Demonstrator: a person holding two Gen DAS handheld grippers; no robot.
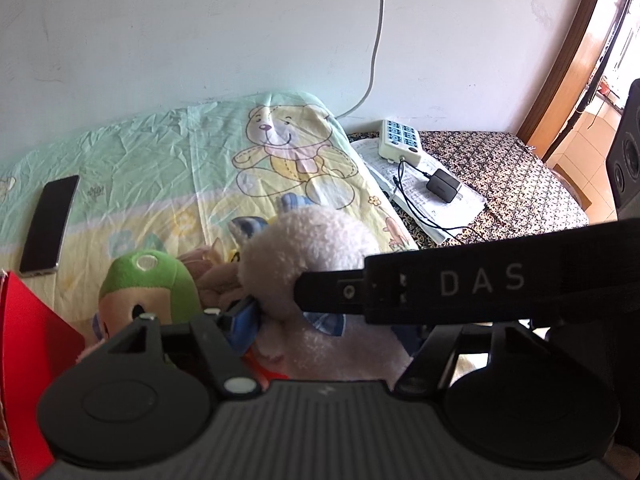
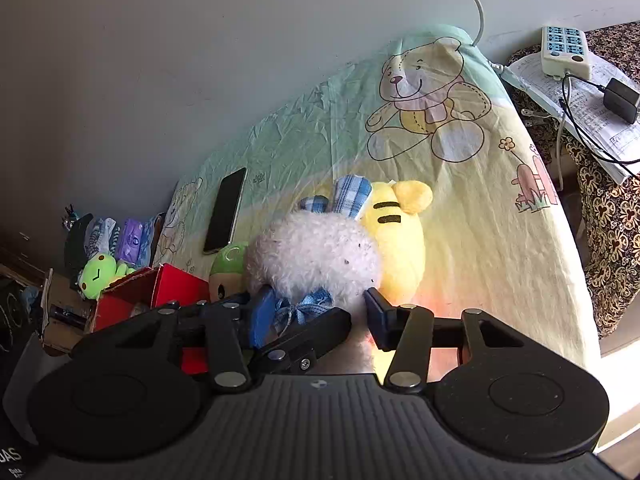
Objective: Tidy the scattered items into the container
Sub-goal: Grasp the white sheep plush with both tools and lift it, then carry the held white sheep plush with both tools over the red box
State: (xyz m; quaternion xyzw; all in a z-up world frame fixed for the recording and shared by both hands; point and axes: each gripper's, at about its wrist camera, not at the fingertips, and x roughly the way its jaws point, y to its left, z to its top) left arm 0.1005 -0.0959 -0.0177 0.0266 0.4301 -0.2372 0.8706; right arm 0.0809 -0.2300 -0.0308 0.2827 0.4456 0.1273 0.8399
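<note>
The L gripper (image 1: 320, 330) and R gripper (image 2: 318, 308) both point down at a slant, close together and crossing. The R gripper's two fingers sit one on each side of the fluffy white toy (image 2: 312, 256), w/ the blue pads (image 2: 262, 314) pushing into its fur, so it's got a grip. The R gripper reaches across in front of the L one and hides the L's right finger. The L's left pad (image 1: 240, 320) touches the same toy; can't tell if the L is squeezing.
</note>
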